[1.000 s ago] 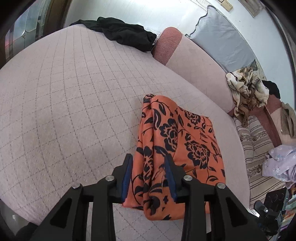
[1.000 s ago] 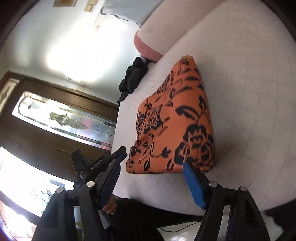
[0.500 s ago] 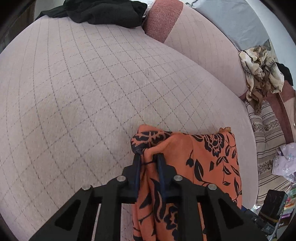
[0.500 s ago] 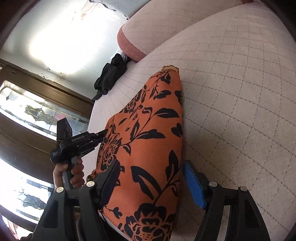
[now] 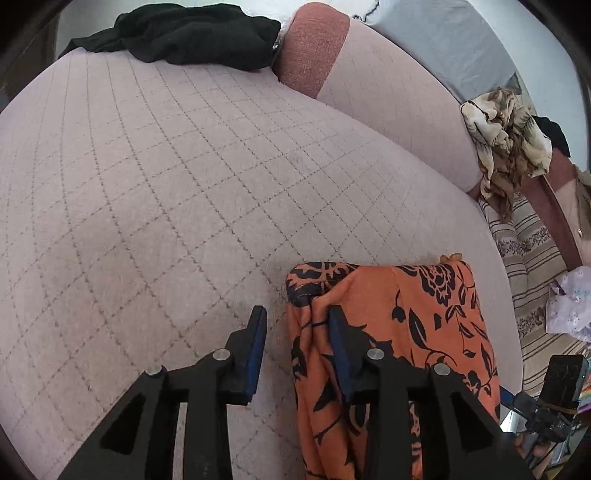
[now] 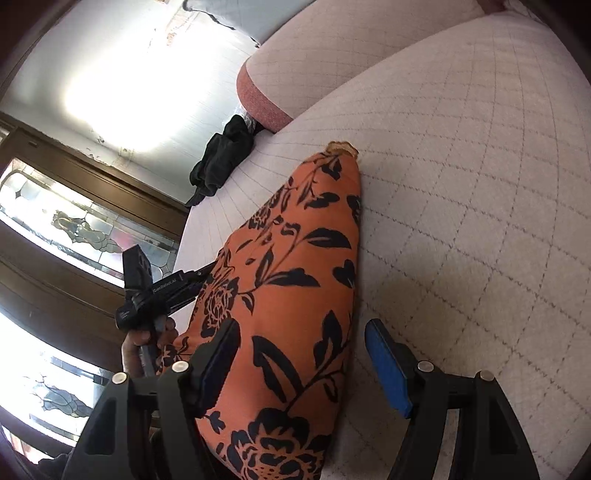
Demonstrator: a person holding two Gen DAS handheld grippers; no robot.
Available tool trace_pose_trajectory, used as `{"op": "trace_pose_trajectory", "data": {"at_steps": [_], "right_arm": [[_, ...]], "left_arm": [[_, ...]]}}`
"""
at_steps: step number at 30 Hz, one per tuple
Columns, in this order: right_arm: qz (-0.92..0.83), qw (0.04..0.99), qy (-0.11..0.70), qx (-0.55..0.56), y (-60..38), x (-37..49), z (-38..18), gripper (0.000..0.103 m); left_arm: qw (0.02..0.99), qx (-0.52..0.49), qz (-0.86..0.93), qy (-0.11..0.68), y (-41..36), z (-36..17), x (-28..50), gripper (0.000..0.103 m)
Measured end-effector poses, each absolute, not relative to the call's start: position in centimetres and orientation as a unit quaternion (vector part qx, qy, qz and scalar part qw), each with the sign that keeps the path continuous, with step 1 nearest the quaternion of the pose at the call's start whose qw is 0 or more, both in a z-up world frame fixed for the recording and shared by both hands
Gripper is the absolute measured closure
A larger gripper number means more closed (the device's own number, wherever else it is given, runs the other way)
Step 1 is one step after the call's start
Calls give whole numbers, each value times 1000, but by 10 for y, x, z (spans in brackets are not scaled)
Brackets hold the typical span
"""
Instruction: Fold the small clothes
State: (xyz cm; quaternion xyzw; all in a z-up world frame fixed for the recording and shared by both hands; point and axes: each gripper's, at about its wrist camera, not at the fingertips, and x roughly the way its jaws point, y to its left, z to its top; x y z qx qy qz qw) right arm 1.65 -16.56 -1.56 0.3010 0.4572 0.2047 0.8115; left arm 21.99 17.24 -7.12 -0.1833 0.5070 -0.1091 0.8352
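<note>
An orange garment with black flowers (image 5: 413,332) lies folded on the pale quilted bed (image 5: 166,192). My left gripper (image 5: 297,343) is open at the garment's left edge, its right finger over the cloth and its left finger over bare quilt. In the right wrist view the same garment (image 6: 295,280) runs up the middle. My right gripper (image 6: 303,365) is open wide around the garment's near end, not closed on it. The left gripper (image 6: 162,291) and the hand holding it show at the garment's left side.
A black garment (image 5: 192,33) lies at the far end of the bed by a pink bolster (image 5: 314,44). A beige patterned cloth (image 5: 506,136) hangs on the right. A lilac garment (image 5: 569,302) lies on a striped seat. A wooden door with glass (image 6: 74,229) stands left.
My left gripper was shut on the garment's edge half a second ago and has now opened and let it go. The garment has settled flat. My right gripper stays open.
</note>
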Motion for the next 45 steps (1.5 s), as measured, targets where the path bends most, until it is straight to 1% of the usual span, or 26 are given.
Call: {"op": "trace_pose_trajectory", "data": {"at_steps": [4, 8, 10, 13, 14, 15, 17, 19, 20, 21, 22, 23, 24, 25, 27, 29, 31, 32, 34, 35, 36, 38, 40, 42, 43, 45], "right_arm": [[209, 815, 443, 308, -161, 24, -1, 30], [237, 805, 432, 331, -146, 16, 6, 30], [252, 796, 433, 339, -138, 8, 5, 29], [251, 796, 432, 343, -134, -2, 1, 29], [250, 793, 433, 348, -135, -4, 0, 29], [253, 788, 434, 356, -137, -7, -1, 29], [253, 788, 437, 352, -139, -12, 2, 29], [252, 796, 434, 339, -144, -18, 7, 29], [249, 798, 431, 339, -149, -20, 8, 29], [243, 800, 429, 342, -155, -20, 8, 28], [234, 803, 426, 345, -161, -20, 8, 27], [223, 806, 423, 349, -168, -19, 8, 24], [214, 806, 421, 355, -175, -16, 5, 23], [209, 805, 424, 360, -180, -12, 2, 23], [198, 794, 440, 369, -187, 3, -10, 22], [200, 776, 458, 384, -189, 22, -24, 22], [203, 761, 476, 391, -184, 41, -36, 22], [206, 753, 486, 394, -180, 50, -43, 22], [224, 731, 508, 397, -168, 68, -58, 23], [221, 734, 515, 384, -162, 74, -61, 40], [215, 752, 518, 346, -153, 78, -56, 62], [208, 798, 491, 279, -135, 69, -27, 68], [203, 842, 459, 197, -115, 51, 3, 68], [172, 841, 490, 153, -109, 52, -15, 66], [158, 830, 508, 167, -116, 55, -29, 61], [149, 807, 505, 268, -143, 53, -39, 39]], "left_arm": [[855, -169, -119, 475, 164, -30, 180, 69], [857, -173, -164, 457, 133, 4, 120, 69], [850, -184, -177, 460, 118, 2, 97, 69], [829, -175, -156, 508, 93, -39, 86, 69], [828, -166, -131, 519, 94, -55, 84, 85], [836, -162, -118, 511, 99, -61, 83, 94], [828, -202, -116, 510, 112, -57, 82, 95], [832, -206, -99, 506, 114, -44, 79, 95], [838, -196, -96, 500, 111, -35, 77, 89], [844, -186, -96, 494, 107, -28, 74, 77], [853, -176, -92, 483, 102, -20, 71, 67], [865, -164, -83, 467, 97, -14, 69, 44], [878, -149, -78, 448, 95, -8, 67, 31], [890, -131, -75, 430, 88, -5, 66, 30], [898, -98, -55, 425, 84, -11, 74, 30], [896, -75, -33, 437, 83, -27, 85, 30], [881, -59, -3, 470, 83, -54, 94, 30], [874, -63, -3, 482, 86, -70, 94, 28], [868, -120, -6, 482, 100, -82, 91, 26], [866, -125, -8, 484, 102, -81, 93, 26], [868, -115, -11, 483, 102, -81, 95, 26], [870, -106, -10, 482, 101, -81, 96, 26], [869, -112, -11, 482, 103, -80, 97, 26], [868, -115, -12, 483, 103, -81, 99, 24], [869, -111, -13, 482, 104, -81, 98, 24], [872, -107, -10, 478, 105, -80, 96, 24]]}}
